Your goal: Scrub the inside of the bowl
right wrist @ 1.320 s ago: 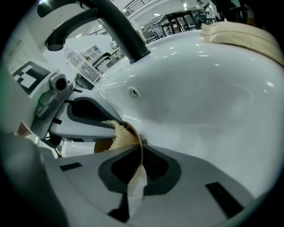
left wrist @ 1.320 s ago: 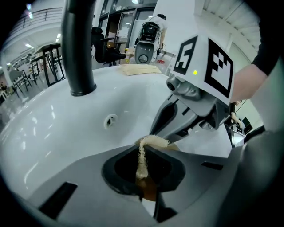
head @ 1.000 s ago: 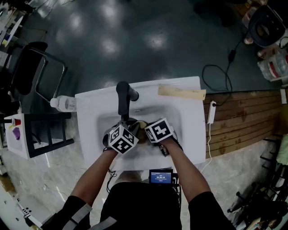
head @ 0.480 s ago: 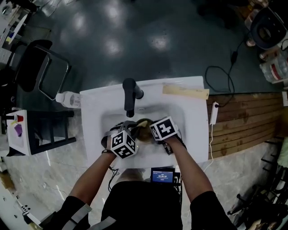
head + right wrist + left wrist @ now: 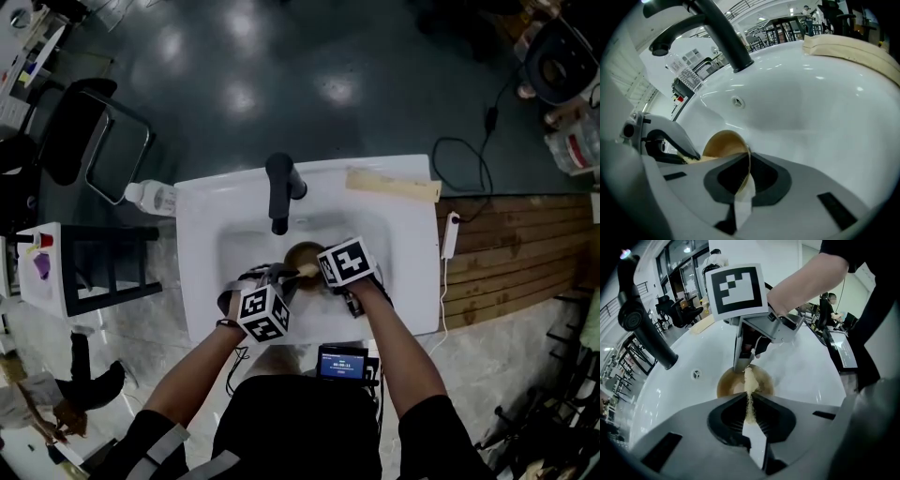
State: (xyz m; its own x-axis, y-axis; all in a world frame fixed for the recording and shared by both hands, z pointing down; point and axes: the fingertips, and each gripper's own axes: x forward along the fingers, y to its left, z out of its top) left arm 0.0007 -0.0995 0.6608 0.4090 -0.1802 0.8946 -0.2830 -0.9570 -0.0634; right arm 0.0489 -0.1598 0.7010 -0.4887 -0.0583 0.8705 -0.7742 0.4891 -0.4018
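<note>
Bowl (image 5: 302,253) sits in white sink (image 5: 211,234), at 6 o'clock from black faucet (image 5: 279,192).

Head view: your left tongs (image 5: 287,276) at bowl's 7 o'clock, right tongs (image 5: 324,270) at its 4 o'clock.

Left gripper view: left tongs clenched on thin yellowish scrub pad (image 5: 748,390), pad tip over bowl's inside.

Right gripper view: right tongs pinch bowl rim; bowl seems tilted.

Step, as I judge: scrubbing under way. Next: press pad to inner wall, sweep round, hold rim steady.

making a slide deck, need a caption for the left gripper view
Left gripper pinches a pale scrub pad at the brown bowl, whose rim the right gripper holds in the white sink.
</note>
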